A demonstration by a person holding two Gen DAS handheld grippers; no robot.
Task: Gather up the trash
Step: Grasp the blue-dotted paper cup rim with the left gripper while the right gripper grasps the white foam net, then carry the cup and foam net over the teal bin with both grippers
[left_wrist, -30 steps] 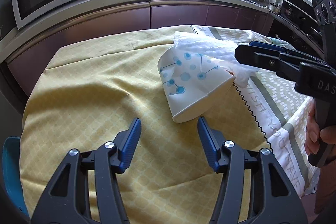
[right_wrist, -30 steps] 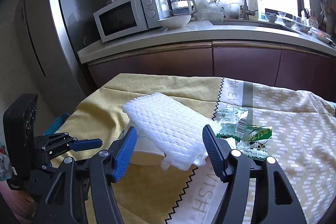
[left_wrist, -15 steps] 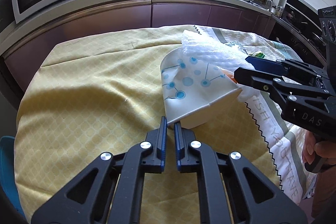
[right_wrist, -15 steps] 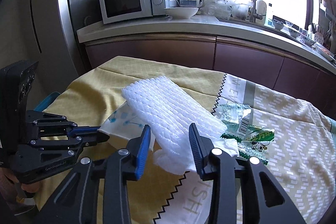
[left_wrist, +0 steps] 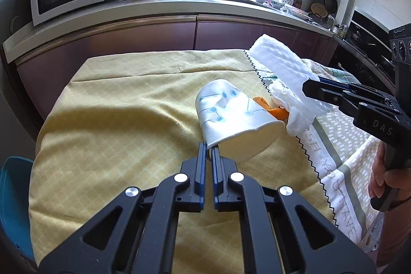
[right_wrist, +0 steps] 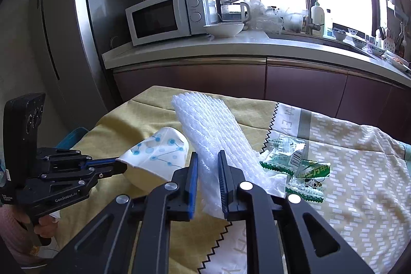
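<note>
Both tools have closed since a second ago, when their fingers stood spread either side of the trash. Now the left hand-held gripper (left_wrist: 209,153) is pressed together on the near rim of one crushed paper cup (left_wrist: 232,117), white with blue dots, which lies on its side straight ahead of its fingertips with its base pointing away. The right hand-held gripper (right_wrist: 208,163) pinches one white foam net sleeve (right_wrist: 213,135) between its blue pads; the sleeve runs forward and up from the fingers and has lifted clear of the cup it lay across earlier. Below that sleeve, just right of the right tool's fingers, sits one crumpled white tissue (right_wrist: 274,180). Further right lie clear and green snack wrappers (right_wrist: 295,163); I count about three, though they overlap and I cannot be sure. One orange scrap (left_wrist: 272,108) shows beyond the cup, between it and the tissue. Everything rests on a yellow tablecloth (left_wrist: 115,135) over the counter, with a white patterned cloth (right_wrist: 359,171) overlapping it to the right.
</note>
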